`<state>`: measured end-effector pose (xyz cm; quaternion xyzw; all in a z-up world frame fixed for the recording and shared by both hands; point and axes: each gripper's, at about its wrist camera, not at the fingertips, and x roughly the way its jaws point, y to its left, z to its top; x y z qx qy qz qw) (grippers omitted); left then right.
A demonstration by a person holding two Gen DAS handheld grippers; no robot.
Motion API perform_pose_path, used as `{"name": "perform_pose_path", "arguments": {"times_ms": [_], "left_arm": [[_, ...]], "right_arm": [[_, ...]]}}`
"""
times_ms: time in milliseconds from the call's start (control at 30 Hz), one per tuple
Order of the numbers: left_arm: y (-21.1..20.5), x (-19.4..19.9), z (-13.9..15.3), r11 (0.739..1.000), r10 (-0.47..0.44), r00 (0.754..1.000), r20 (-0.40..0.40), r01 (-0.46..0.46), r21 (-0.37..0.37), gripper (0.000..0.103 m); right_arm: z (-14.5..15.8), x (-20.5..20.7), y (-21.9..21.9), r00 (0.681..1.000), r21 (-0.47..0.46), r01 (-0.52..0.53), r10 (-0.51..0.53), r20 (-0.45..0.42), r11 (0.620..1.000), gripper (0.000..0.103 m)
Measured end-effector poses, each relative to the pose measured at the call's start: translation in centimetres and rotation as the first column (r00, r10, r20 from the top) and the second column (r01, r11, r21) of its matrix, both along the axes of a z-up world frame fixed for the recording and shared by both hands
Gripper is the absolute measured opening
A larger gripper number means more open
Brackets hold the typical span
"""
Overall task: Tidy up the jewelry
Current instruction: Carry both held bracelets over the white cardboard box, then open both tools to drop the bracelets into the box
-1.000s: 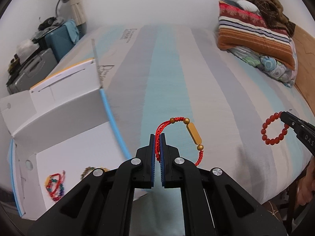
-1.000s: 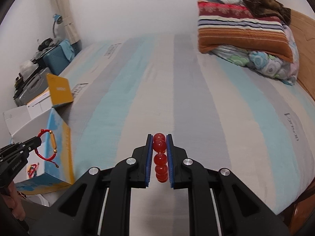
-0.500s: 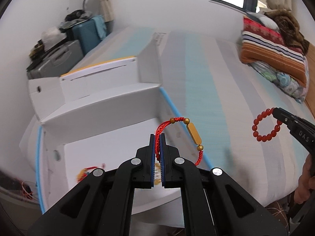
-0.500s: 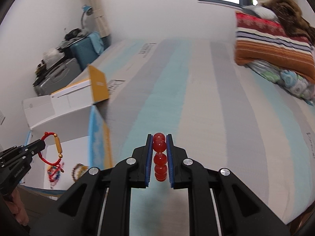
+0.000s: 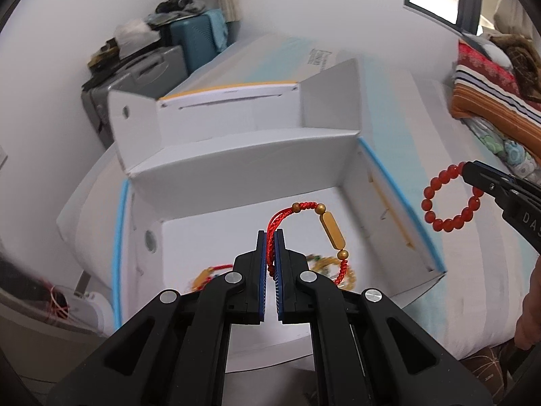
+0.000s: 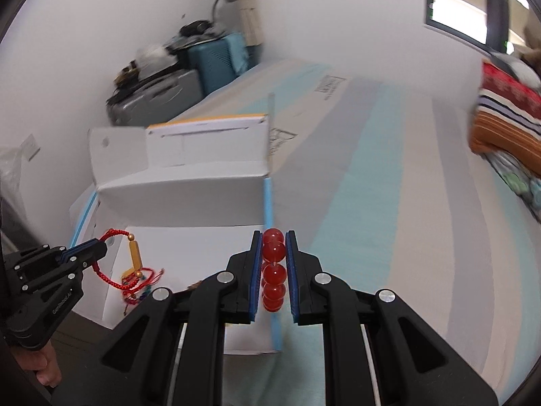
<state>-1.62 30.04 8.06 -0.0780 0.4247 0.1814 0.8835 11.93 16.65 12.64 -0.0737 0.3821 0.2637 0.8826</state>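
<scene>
Readable lettering on my two grippers and on the bed cover

In the left wrist view I am seeing white letters "DA" running off the frame edge on the black body of my right gripper (image 5: 473, 177). In the right wrist view I am seeing small pale print along the side of my left gripper (image 6: 98, 252), starting "Gen" but too small to read in full. Dark printed marks are showing on the striped bed cover (image 6: 329, 89), blurred beyond reading.
</scene>
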Motion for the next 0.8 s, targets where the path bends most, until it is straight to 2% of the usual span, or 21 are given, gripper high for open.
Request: {"name": "perform_pose_path", "arguments": {"times_ms": [300,433,800], "left_arm": [[4.0,-1.0,-3.6,0.997,0.046,0.996,-0.070,-0.050,-0.055,0.004],[4.9,-1.0,-5.3,0.995,0.044,0.994,-0.097,-0.051,-0.080,0.004],[6.3,-0.5,-8.6,0.993,0.050,0.982,-0.182,-0.068,-0.093,0.004]], "right_arm": [[-3.0,-0.6,5.3,0.994,-0.044,-0.080,0.076,-0.072,0.996,0.013],[-4.7,-0.7,7.7,0.990,-0.098,-0.110,0.101,-0.097,0.989,0.013],[-8.2,-0.2,10.7,0.982,-0.155,-0.133,0.109,-0.155,0.979,0.013]]}}
